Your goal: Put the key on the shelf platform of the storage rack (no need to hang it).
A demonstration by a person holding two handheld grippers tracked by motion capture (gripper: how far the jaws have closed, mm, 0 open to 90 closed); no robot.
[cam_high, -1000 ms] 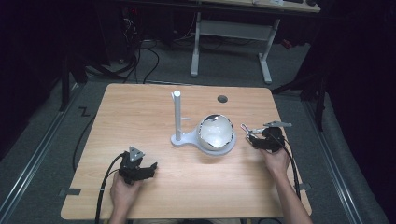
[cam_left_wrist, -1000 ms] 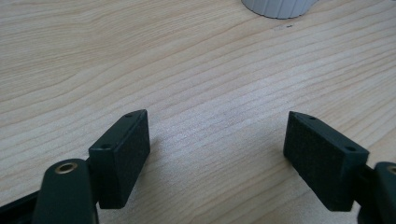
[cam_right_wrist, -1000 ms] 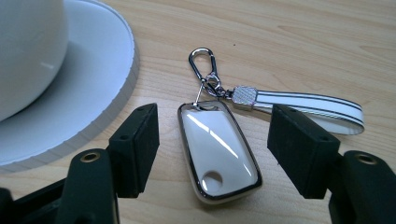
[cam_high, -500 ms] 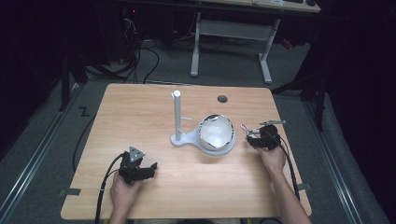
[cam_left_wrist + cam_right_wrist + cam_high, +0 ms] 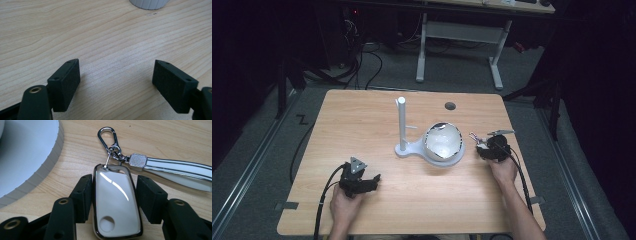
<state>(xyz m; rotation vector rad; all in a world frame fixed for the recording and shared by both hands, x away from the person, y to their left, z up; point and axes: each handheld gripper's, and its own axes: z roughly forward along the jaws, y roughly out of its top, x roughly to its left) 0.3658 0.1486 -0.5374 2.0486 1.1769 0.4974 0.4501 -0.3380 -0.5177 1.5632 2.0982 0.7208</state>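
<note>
Right gripper (image 5: pixel 113 195) has just closed onto a glossy white key fob (image 5: pixel 115 205) with a chrome rim, carabiner (image 5: pixel 108 137) and striped strap (image 5: pixel 175 168), low over the surface (image 5: pixel 155 137), maybe touching, beside the bowl (image 5: pixel 27 152). Left gripper (image 5: pixel 116 83) gapes, nothing in it.

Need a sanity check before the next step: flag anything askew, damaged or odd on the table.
Nothing looks damaged or spilled. The right tool has just closed on the white key fob, which lies flat with its clip and strap trailing on the table. The white stand is upright beside the bowl. The left tool rests open, holding nothing.
</note>
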